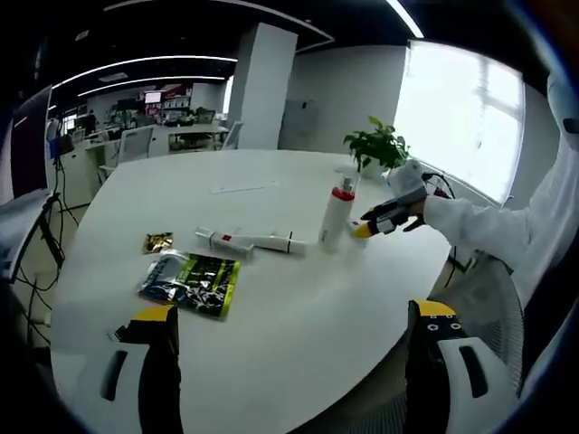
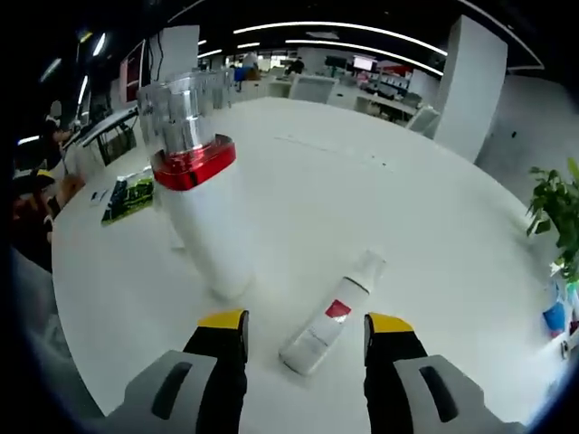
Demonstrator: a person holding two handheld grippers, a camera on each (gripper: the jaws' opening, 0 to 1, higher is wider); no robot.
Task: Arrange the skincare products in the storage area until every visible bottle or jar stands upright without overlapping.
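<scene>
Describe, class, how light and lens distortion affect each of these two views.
Left gripper view: the window is blown out white, glare washing the far table edge; fisheye curves that edge. Right gripper view: the near upright red-banded bottle looms and leans, ceiling light strips bow; shadows soft.

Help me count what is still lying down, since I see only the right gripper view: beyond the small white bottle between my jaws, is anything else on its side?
Observer: Yes. The left gripper view shows a white tube and a second tube lying flat on the table.
Operator: Where are they from the tall bottle?
Observer: In that view they lie to the left of the red-banded bottle, roughly end to end.
Operator: Is the other gripper busy?
Observer: No. The left gripper is open and holds nothing, over the table's near side.
</scene>
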